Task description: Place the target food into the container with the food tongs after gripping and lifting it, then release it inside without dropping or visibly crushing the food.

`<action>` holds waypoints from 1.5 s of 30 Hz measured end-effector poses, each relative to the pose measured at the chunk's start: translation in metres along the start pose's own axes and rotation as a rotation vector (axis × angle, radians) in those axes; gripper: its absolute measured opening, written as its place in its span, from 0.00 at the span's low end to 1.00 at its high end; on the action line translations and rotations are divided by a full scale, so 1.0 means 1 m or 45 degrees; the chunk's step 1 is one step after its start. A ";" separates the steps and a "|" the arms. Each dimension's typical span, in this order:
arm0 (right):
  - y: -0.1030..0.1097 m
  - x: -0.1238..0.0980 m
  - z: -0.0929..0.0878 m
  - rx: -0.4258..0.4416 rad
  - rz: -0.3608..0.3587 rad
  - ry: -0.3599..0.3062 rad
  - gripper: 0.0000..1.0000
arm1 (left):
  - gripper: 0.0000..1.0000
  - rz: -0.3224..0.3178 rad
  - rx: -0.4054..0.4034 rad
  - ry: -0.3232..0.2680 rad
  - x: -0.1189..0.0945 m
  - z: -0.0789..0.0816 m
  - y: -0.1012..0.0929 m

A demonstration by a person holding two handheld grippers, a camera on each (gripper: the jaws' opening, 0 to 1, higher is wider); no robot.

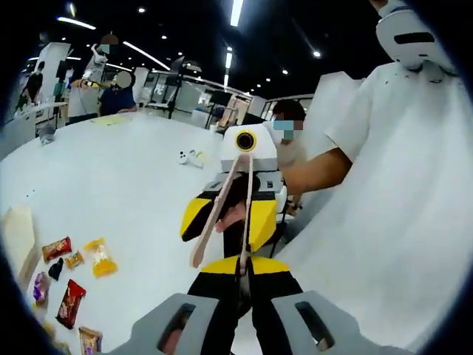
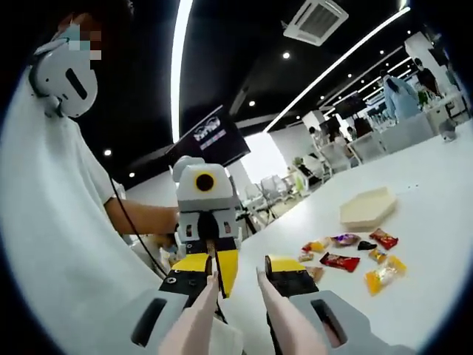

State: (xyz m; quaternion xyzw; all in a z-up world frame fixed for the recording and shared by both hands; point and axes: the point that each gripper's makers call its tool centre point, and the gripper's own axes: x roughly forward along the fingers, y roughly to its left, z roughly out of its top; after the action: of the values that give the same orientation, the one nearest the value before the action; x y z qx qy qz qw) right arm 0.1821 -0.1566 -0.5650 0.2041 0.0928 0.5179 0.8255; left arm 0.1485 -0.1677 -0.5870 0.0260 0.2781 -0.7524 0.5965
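Above the near edge of the white table (image 1: 126,170), the tongs (image 1: 218,211) are held between the two tools and not yet over any food. The right hand-held gripper (image 2: 242,268) has its yellow-tipped jaws spread around the two pale arms, which run forward between them, so it is grasping the tongs with the arms sprung apart. The left hand-held gripper (image 1: 244,268) is clenched on the end of one arm, apparently steadying or seating the tool. The wrapped snacks (image 2: 340,260) lie scattered on the table well apart from the tongs, with the beige six-sided container (image 2: 368,208) just beyond them. The step in hand looks like settling the tongs. To do it well, both arms should sit square against the right jaws so that a light squeeze closes them evenly. The left should let go only once the tongs rest firm. The approach to a snack should then come from above with the arms wide, and the squeeze should be gentle enough not to dent the wrapper. Which snack is the target cannot be told. The hinge end of the tongs is hidden under the right camera. The container is cut off at the edge of the left gripper view. How firmly the right jaws press is hard to make out.
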 end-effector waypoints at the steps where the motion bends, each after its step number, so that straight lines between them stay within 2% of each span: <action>1: 0.001 0.001 0.000 0.001 0.006 -0.001 0.29 | 0.00 -0.003 0.002 0.005 0.000 0.000 0.000; 3: 0.001 0.002 0.000 -0.021 0.012 -0.002 0.30 | 0.00 -0.008 0.037 0.053 0.000 -0.002 -0.002; 4: 0.004 0.003 -0.001 0.008 0.036 -0.004 0.30 | 0.00 -0.035 0.073 0.064 0.000 -0.001 -0.005; 9: 0.002 0.001 0.008 0.059 0.029 -0.072 0.30 | 0.00 -0.053 0.100 0.000 -0.004 0.007 -0.005; 15: 0.003 0.000 0.005 0.037 0.030 -0.058 0.30 | 0.00 -0.064 0.113 0.009 -0.001 0.005 -0.006; 18: 0.002 -0.001 0.002 0.034 0.027 -0.040 0.30 | 0.00 -0.065 0.124 0.041 0.001 0.002 -0.006; 21: 0.000 -0.001 0.003 0.027 0.005 -0.029 0.29 | 0.00 -0.036 0.127 0.045 0.002 0.003 -0.002; 22: -0.005 -0.002 0.004 0.023 -0.028 -0.022 0.28 | 0.01 -0.009 0.132 0.036 0.002 0.004 0.001; 23: -0.009 -0.002 0.004 0.030 -0.066 -0.019 0.28 | 0.02 0.053 0.181 0.014 0.003 0.005 0.010; 24: -0.011 -0.002 0.004 0.022 -0.072 -0.018 0.28 | 0.02 0.062 0.189 0.009 0.003 0.005 0.011; 25: -0.018 -0.003 0.002 -0.003 -0.124 -0.018 0.27 | 0.03 0.110 0.148 -0.010 0.004 0.003 0.016; 28: -0.019 -0.003 -0.003 -0.011 -0.135 0.010 0.27 | 0.04 0.136 0.073 -0.046 0.007 -0.004 0.021; 31: -0.022 -0.008 0.003 0.005 -0.145 -0.021 0.27 | 0.05 0.197 0.091 -0.105 0.003 -0.004 0.023; 35: -0.028 -0.017 0.011 0.031 -0.167 -0.064 0.28 | 0.02 0.286 0.040 -0.171 -0.008 -0.006 0.032; 36: -0.031 -0.020 0.011 0.020 -0.188 -0.061 0.28 | 0.04 0.304 -0.011 -0.240 -0.014 -0.003 0.033; 39: -0.037 -0.024 0.009 -0.001 -0.217 -0.039 0.28 | 0.12 0.345 -0.063 -0.332 -0.023 0.002 0.037; 44: -0.042 -0.028 0.010 -0.023 -0.254 -0.043 0.28 | 0.23 0.431 -0.122 -0.401 -0.034 -0.001 0.045; 45: -0.045 -0.029 0.010 -0.033 -0.276 -0.040 0.28 | 0.28 0.448 -0.130 -0.411 -0.035 -0.001 0.046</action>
State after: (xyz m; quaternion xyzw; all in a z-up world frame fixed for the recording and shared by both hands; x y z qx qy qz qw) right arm 0.2096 -0.2019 -0.5769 0.1903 0.0947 0.4235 0.8806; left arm 0.2007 -0.1430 -0.5926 -0.0767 0.2081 -0.6162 0.7557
